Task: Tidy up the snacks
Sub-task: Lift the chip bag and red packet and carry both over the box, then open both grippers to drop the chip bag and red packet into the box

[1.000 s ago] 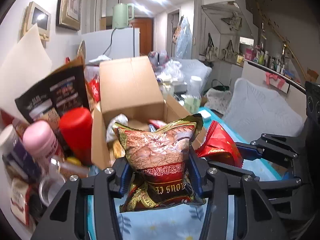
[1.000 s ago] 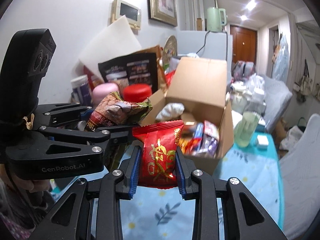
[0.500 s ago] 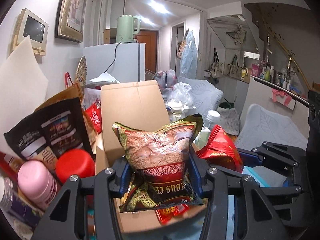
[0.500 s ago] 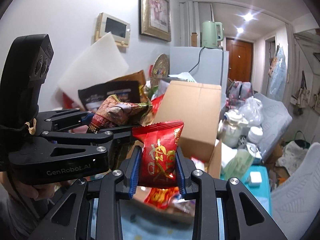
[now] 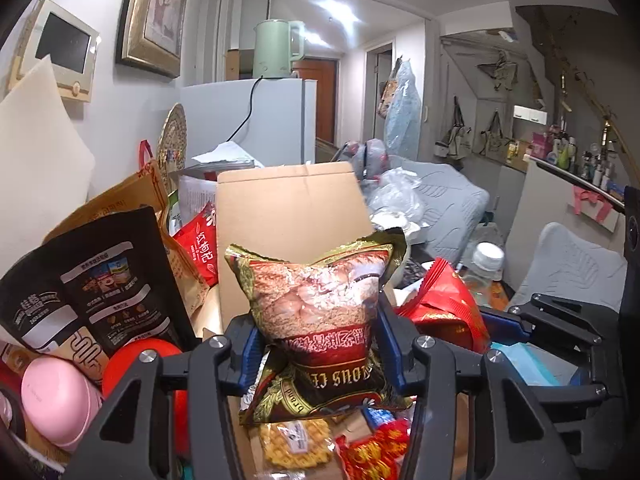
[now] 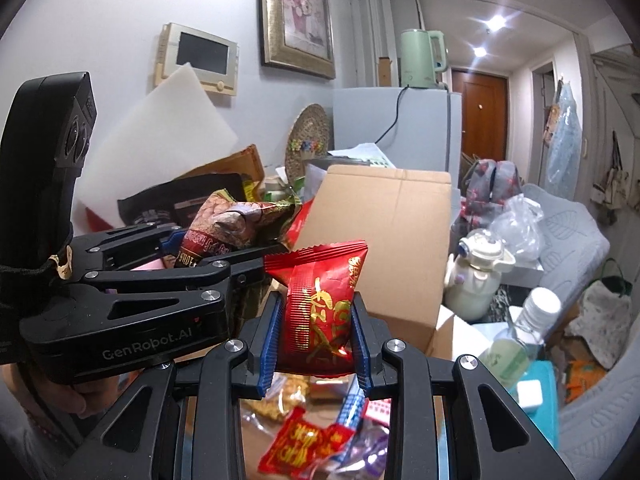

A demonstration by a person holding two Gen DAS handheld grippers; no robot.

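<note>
1. A gold-and-red snack bag (image 5: pixel 320 320) is pinched upright between the left gripper's (image 5: pixel 318 354) jaws; a red snack packet (image 6: pixel 320 312) is pinched between the right gripper's (image 6: pixel 316 346) jaws. Both hang above an open cardboard box (image 5: pixel 288 216).
2. The room is cluttered: a white fridge (image 5: pixel 264 120) carrying a green kettle (image 5: pixel 276 50), and a framed picture (image 6: pixel 298 16) on the wall.
3. The box holds loose packets, among them a yellow waffle snack (image 5: pixel 296 442) and a red wrapper (image 6: pixel 304 442).
4. The two grippers sit side by side, tilted slightly downward.
</note>
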